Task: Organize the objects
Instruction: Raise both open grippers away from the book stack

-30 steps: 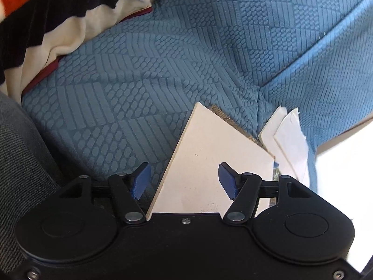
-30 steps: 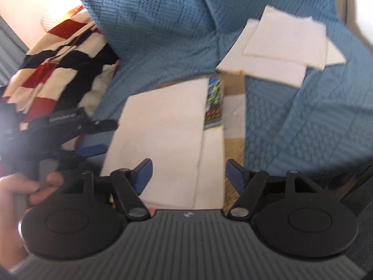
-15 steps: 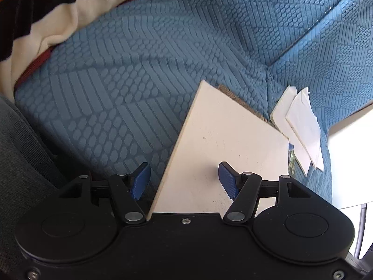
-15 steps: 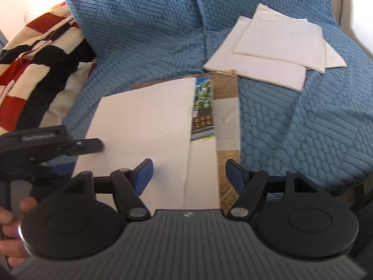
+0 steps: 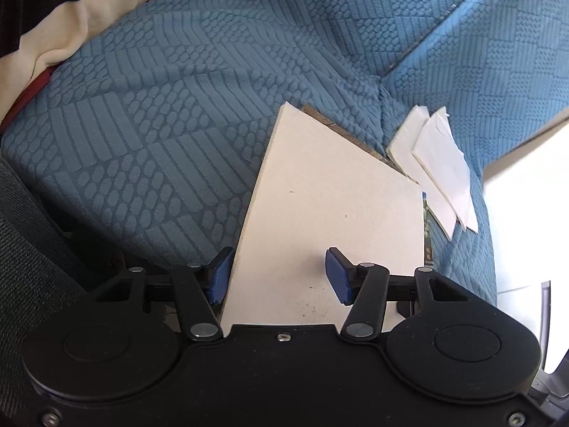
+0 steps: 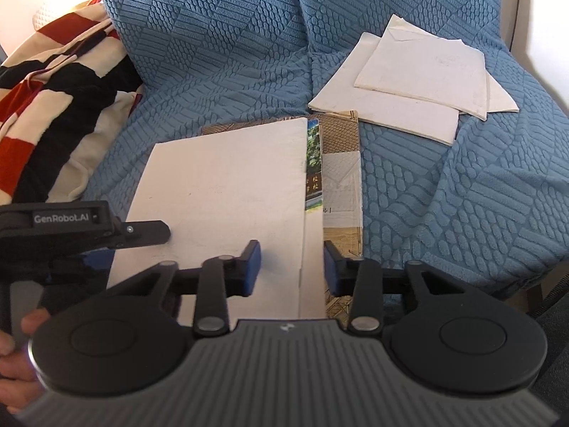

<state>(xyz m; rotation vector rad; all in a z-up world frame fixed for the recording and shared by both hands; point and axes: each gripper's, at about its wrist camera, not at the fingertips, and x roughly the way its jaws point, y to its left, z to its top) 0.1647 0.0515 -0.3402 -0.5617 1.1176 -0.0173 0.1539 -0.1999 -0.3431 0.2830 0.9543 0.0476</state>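
Seat: blue textured cover [image 6: 444,192], striped blanket [image 6: 53,99] bunched at its left end.
White board [image 6: 227,192]: flat on the seat, topmost of a stack, over a picture book [image 6: 314,163] and a brown-patterned book [image 6: 343,178] whose edges peek out on the right.
Loose sheets [image 6: 419,78]: white, overlapping, farther back on the seat, just beyond the stack's far right corner.
Left gripper [image 5: 275,275]: above the board's near left edge, jaws about half apart and closing, board edge between them, pads not seen pressing.
Right gripper [image 6: 291,267]: above the stack's near edge, jaws closing, fairly narrow, board's right edge in the gap, no grip visible.
Hand [image 6: 14,359]: lower left of the right view, on the left gripper's handle.
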